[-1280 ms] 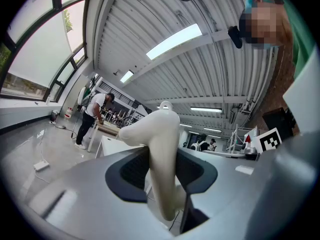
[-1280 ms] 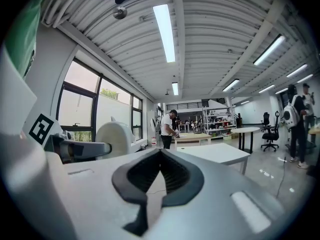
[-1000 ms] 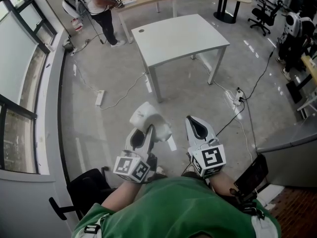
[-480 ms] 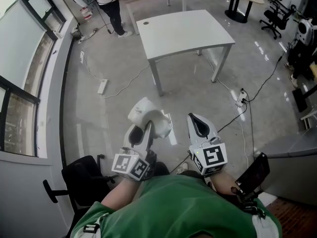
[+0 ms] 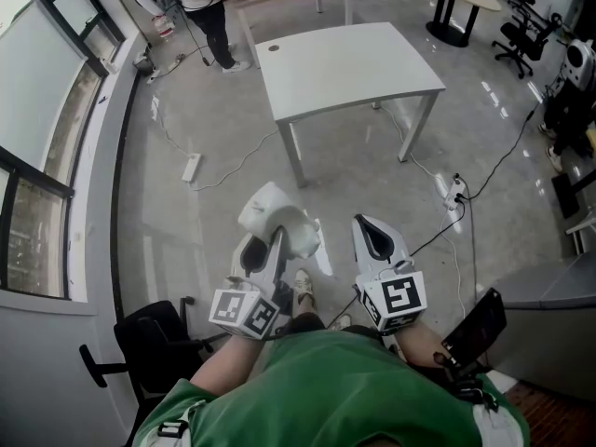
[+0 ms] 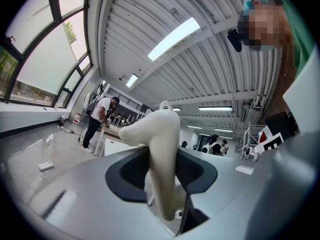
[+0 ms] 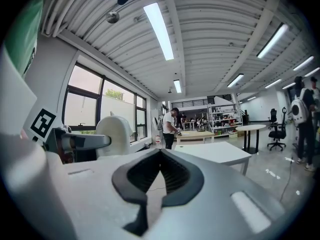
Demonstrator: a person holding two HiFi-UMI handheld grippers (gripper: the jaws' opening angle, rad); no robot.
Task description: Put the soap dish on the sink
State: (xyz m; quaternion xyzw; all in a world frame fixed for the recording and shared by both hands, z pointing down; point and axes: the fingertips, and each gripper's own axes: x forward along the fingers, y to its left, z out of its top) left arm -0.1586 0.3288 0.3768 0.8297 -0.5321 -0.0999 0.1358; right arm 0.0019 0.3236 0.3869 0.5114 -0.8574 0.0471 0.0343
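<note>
The fingers (image 6: 126, 173) of the left gripper (image 5: 268, 250) clamp a cream-white, curved plastic soap dish (image 6: 161, 149), carried in the air above the grey concrete floor (image 5: 209, 217). Just beside it, the right gripper (image 5: 377, 240) has its fingers (image 7: 175, 176) closed together, empty. A white rectangular table (image 5: 345, 63) stands well beyond.

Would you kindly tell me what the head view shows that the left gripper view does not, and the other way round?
Only the head view shows the black chair, a shoe and the marker cube on the left gripper. Only the left gripper view shows the ceiling lights and the jaws pressed on the soap dish. Both show the soap dish and the person standing at the far table.
</note>
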